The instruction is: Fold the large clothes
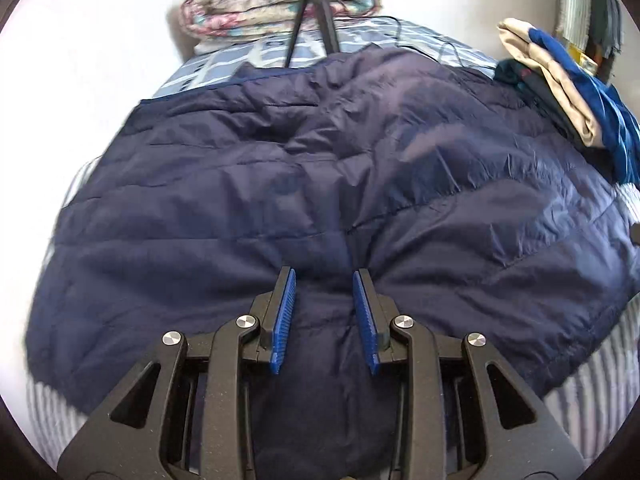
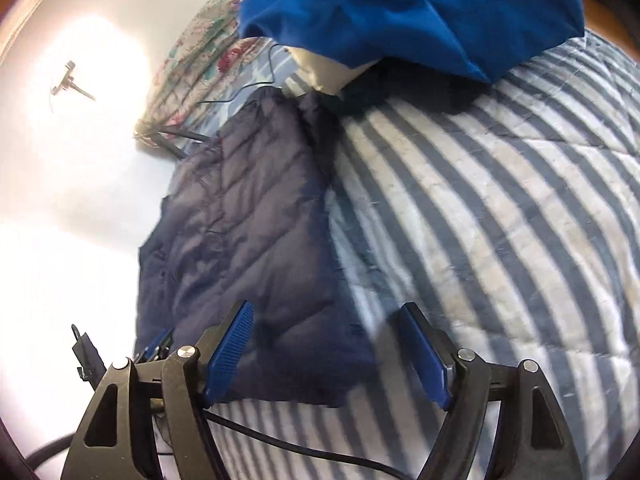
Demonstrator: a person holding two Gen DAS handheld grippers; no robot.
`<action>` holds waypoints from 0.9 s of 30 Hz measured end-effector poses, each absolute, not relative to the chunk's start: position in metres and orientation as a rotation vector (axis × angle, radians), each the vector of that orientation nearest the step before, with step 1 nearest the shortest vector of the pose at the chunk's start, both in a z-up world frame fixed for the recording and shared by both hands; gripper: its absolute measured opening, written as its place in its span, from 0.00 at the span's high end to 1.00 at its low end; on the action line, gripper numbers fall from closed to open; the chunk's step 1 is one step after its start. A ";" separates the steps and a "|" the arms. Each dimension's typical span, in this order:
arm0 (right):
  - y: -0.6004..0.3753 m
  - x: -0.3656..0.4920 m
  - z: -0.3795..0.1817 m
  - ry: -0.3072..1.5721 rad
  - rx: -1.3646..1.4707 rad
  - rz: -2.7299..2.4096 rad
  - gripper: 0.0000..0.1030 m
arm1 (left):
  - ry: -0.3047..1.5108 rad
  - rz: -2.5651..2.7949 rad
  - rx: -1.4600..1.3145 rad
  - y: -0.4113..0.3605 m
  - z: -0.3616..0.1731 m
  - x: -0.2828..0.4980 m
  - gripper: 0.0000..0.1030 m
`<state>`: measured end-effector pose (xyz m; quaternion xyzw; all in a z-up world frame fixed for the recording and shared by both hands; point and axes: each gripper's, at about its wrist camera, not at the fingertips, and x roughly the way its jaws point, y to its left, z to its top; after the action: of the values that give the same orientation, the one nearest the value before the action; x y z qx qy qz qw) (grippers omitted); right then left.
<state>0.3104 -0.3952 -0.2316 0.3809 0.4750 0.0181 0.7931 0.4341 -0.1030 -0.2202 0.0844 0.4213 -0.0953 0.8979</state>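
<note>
A big dark blue puffy jacket (image 1: 320,152) lies spread out on a bed with a striped quilt (image 2: 500,200). In the left wrist view the left claw (image 1: 324,280) sits low over the near edge of the jacket, and puffy cloth bulges up between its two blue pads (image 1: 285,320). The pads are partly apart, and I cannot tell if they pinch the cloth or just rest around it. In the right wrist view the right claw (image 2: 328,316) is spread wide and holds nothing. It hangs over the near corner of the jacket, with one pad above the jacket and the other above the quilt. A small bit of the left claw peeks in at the jacket's left edge there. At the far end of the bed sit a folded flowery blanket (image 1: 280,4), a tripod (image 1: 316,12) and a pile of other clothes (image 1: 568,88) with a bright blue one on top. I think the fold has not started yet and this is the grabbing step. Next, each claw should squeeze shut on its part of the near edge, then both should lift together and carry that edge over the jacket, keeping the slippery cloth from sliding out
</note>
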 end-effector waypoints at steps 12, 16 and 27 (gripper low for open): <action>-0.386 0.322 -0.235 1.044 0.887 0.057 0.71 | 0.864 -0.260 -0.083 -0.015 -0.083 0.244 0.70; -0.376 0.322 -0.205 1.004 0.799 0.073 0.84 | 0.798 -0.261 -0.261 0.011 -0.061 0.163 0.70; -0.268 0.332 -0.081 0.829 0.261 0.077 0.92 | 0.771 -0.202 -0.315 0.030 -0.076 0.138 0.70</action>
<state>0.3321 -0.2678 -0.0806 0.1265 0.4017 0.0375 0.9062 0.1377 0.0305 -0.0758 -0.1526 0.3739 -0.0977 0.9096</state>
